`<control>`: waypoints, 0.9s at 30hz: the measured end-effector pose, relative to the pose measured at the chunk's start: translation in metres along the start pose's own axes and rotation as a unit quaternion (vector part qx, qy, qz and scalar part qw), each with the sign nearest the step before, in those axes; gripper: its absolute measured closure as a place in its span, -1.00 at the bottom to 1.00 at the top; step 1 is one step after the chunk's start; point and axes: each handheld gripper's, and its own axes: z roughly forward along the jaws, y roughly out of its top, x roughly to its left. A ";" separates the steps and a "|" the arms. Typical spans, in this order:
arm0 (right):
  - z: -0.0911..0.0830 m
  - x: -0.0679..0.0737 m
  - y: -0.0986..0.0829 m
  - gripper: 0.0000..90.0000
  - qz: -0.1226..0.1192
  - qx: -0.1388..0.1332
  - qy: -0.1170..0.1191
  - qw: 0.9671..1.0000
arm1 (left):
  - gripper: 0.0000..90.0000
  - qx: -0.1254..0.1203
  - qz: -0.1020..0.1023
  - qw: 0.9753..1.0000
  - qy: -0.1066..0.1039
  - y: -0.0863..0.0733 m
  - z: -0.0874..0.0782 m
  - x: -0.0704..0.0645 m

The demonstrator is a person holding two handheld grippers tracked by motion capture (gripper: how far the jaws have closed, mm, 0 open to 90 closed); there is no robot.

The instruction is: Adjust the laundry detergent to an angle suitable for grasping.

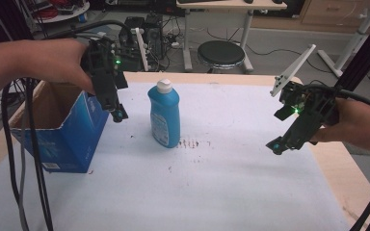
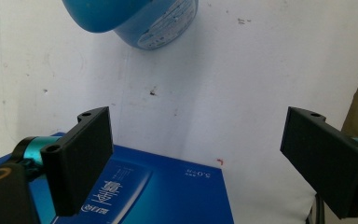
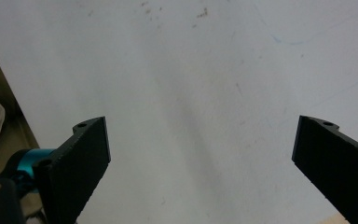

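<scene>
Both grippers spread wide, nothing pinched. Left gripper (image 1: 117, 114) held above blue box (image 1: 72, 139); upright bottle (image 1: 164, 115) at its 3 o'clock, likely toppled if clipped sideways.

A lab — cabled electronics (image 1: 144, 29), stool (image 1: 220, 53), desks (image 1: 231, 5).

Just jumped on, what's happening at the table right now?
A person holds a hand-held gripper in each hand above a white-covered table. The left hand-held gripper hangs open over the edge of an open blue box, close to an upright blue bottle with a white cap. The right hand-held gripper hovers open over bare table at the far right. Nothing is gripped; the bottle stands untouched beside the box.
</scene>
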 end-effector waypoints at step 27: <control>0.040 0.011 -0.036 -0.93 0.086 -0.254 -0.076 0.961 | -0.79 0.002 -0.001 1.000 -0.003 0.001 0.007 -0.002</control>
